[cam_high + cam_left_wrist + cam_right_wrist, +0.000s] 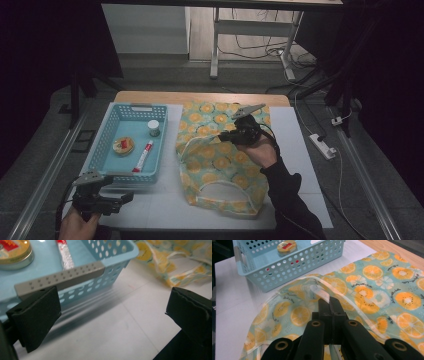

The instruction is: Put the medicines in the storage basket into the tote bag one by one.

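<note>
The bag [220, 160] lies flat on the white table top [305, 165], just right of the blue basket [107, 150]; thin printed plastic with orange slices, so we judge it light, floppy and a bit slick, nothing fragile. We'd take it by the pale trim at its mouth [317, 281], since the flat panels give little to pinch. Our right gripper [239, 135] has its jaws closed tight on a fold of that trim (a clear edge runs right between them in the right gripper view), lifting the mouth open a little. Our left gripper [117, 199] hangs near the front of the basket, jaws spread wide, nothing in them. In the basket: a round tin [123, 145], a tube [142, 156], a small jar [153, 128]; all look small and easy to drop in
</note>
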Motion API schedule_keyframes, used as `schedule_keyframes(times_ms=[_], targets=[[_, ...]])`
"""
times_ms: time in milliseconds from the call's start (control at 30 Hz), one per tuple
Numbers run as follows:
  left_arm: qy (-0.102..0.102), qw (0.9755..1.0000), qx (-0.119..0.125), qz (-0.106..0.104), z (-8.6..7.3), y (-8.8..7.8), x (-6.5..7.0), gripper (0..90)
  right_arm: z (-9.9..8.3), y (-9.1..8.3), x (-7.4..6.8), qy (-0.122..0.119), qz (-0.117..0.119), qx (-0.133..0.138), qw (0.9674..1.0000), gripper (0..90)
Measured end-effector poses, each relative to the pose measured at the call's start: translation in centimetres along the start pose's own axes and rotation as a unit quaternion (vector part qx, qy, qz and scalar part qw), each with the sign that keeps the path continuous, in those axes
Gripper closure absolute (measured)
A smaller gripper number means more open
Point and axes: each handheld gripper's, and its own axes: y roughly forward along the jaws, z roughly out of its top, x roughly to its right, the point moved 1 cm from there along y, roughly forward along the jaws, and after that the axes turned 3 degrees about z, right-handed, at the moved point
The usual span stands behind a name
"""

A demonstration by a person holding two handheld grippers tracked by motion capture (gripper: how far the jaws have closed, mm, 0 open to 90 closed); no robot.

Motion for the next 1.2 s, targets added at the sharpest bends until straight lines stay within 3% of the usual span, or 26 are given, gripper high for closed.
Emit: schedule_keyframes(times_ms=[367,567,767,1200], targets=[[0.016,0.9997,0.009,0.016,1.9,-0.4,-0.4,0.7,0.0,-0.1,0.2,0.000,0.000,0.004,1.0000,90.0],[0.014,0.9997,0.001,0.021,3.0,0.4,-1.2,0.3,0.0,-0.1,0.2,-0.001,-0.002,0.003,1.0000,90.0],[0.030,0.9989,-0.003,0.035,4.2,1.1,-1.8,0.3,-0.1,0.0,0.4,0.002,0.000,0.002,1.0000,90.0],[0.005,0.9990,0.010,0.042,5.8,2.6,-4.3,0.3,0.0,0.0,0.3,0.001,0.000,0.003,1.0000,90.0]])
